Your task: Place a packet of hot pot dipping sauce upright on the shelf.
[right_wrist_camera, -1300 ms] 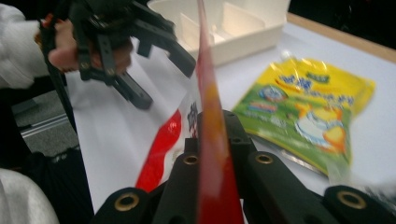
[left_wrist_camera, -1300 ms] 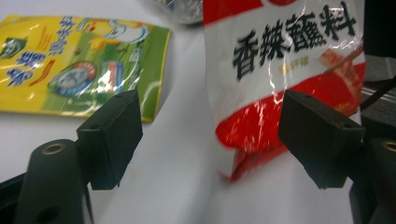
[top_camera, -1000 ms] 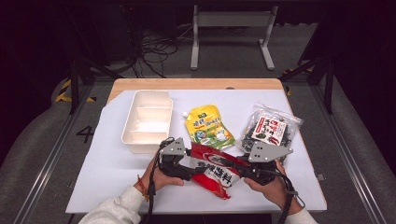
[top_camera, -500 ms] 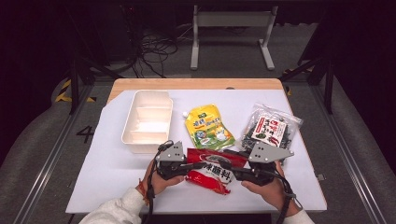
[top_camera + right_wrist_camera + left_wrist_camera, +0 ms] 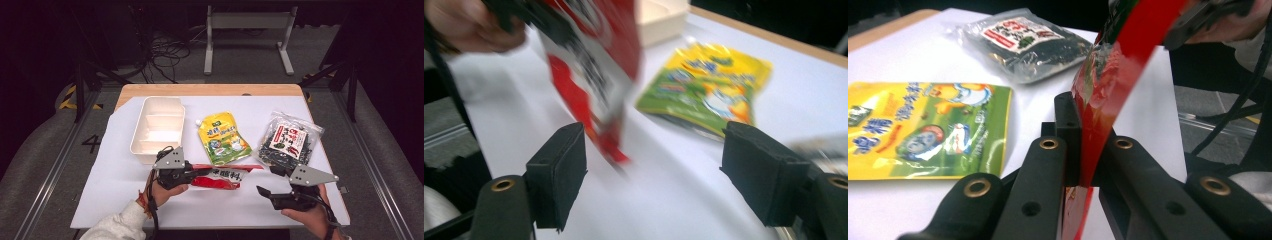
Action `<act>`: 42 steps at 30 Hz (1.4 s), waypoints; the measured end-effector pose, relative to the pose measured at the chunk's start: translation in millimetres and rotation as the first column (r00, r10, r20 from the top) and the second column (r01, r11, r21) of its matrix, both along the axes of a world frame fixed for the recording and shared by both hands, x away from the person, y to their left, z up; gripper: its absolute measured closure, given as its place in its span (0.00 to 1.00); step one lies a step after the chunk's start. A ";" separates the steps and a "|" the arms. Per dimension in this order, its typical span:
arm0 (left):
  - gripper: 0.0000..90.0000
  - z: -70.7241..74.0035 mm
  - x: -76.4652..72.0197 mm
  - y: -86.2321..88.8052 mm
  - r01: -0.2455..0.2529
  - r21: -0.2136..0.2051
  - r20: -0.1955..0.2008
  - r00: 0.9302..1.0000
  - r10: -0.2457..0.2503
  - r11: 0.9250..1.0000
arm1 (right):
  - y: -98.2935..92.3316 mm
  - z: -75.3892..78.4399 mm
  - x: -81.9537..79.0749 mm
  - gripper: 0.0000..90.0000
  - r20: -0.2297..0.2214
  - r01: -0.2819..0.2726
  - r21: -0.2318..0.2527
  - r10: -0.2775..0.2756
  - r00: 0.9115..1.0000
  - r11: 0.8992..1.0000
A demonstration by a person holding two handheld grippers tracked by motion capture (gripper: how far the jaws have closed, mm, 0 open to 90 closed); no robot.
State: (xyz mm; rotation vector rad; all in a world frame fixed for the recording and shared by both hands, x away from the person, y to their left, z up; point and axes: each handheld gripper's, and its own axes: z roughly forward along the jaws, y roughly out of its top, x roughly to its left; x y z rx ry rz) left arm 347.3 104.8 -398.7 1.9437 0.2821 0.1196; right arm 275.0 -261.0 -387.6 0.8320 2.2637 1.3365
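Note:
A red sauce packet [image 5: 222,176] hangs just above the white table cover, and my left gripper [image 5: 197,173] is shut on its left end. In the left gripper view the black jaws [image 5: 1083,150] pinch the packet [image 5: 1108,85], which runs up and away. My right gripper [image 5: 263,192] stands off to the packet's right near the front edge. Its jaws have just been opening, and nothing lies between its pads [image 5: 559,175]. The blurred packet [image 5: 594,65] shows beyond them in the right gripper view.
A white divided tray [image 5: 157,127] stands at the back left. A yellow-green pouch [image 5: 222,138] lies mid-table and a dark bag with a red label [image 5: 290,140] at the right. The table's front edge is close under both hands.
My right gripper has let go of the packet's right end, opened, and drawn back to the right and nearer. My left gripper has shut on the left end; the packet now lies more level.

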 end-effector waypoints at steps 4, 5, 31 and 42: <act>1.00 10.9 0.1 9.1 -0.027 -0.024 0.028 0.999 0.028 0.999 | -22.1 -11.4 -1.6 0.27 -0.028 0.076 -0.019 -0.077 0.997 0.997; 1.00 13.7 0.7 12.3 -0.033 -0.033 0.034 0.999 0.034 0.999 | -26.0 -14.1 -1.5 0.27 -0.040 0.091 -0.022 -0.092 0.995 0.996; 1.00 90.2 75.2 99.9 -0.303 -0.072 0.186 0.932 0.311 0.950 | -34.3 -37.9 -4.7 0.28 -0.085 0.145 -0.015 -0.145 0.986 0.989; 1.00 78.4 118.6 119.9 -0.365 -0.046 0.165 0.915 0.367 0.930 | -43.6 -46.2 -17.4 0.28 -0.106 0.188 -0.033 -0.191 0.976 0.982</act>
